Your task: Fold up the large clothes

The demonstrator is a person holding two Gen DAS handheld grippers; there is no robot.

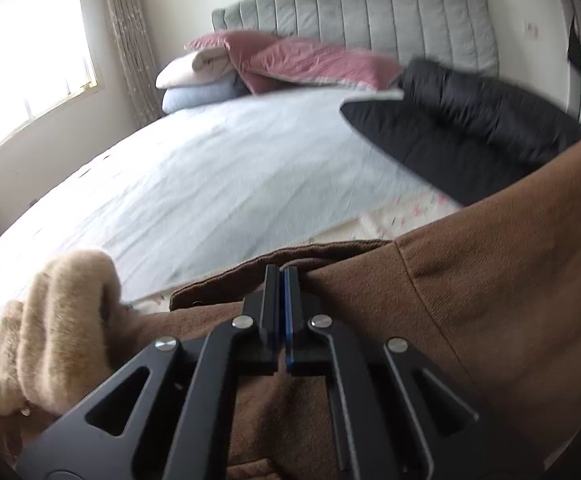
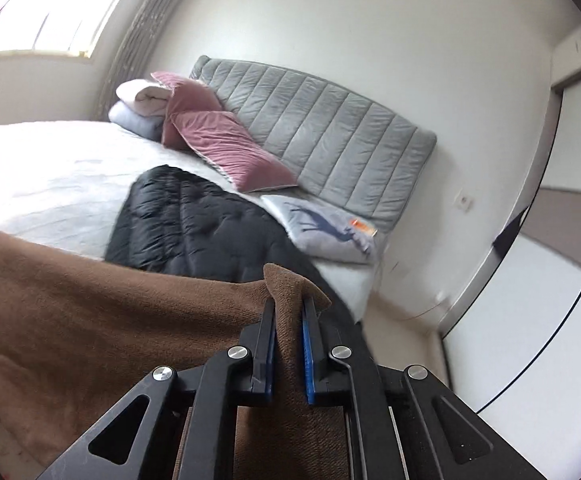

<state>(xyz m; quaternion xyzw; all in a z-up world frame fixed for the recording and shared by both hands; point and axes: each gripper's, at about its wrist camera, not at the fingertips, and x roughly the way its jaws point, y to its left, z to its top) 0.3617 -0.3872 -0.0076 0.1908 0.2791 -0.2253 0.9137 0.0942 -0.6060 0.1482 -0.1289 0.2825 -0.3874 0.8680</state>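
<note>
Left gripper (image 1: 281, 276): jaws pressed together on an edge of the brown coat (image 1: 470, 288), at 6 o'clock in the left wrist view.
Right gripper (image 2: 289, 308): jaws clamped on a bunched fold of the brown coat (image 2: 90, 300), whose tip pokes up between them.
Brown coat: held up between both grippers, above the near edge of the bed (image 1: 210, 168); its cloth stretches toward 9 o'clock in the right wrist view.
Fleece lining (image 1: 54, 328): beige, bunched at 8 o'clock in the left view.
Black puffer jacket (image 2: 194, 224): lying on the bed beyond the coat.
Pink pillows (image 2: 226, 148): at 12 o'clock, against the grey headboard (image 2: 322, 132).
Window (image 1: 22, 60): bright, at 10 o'clock.
</note>
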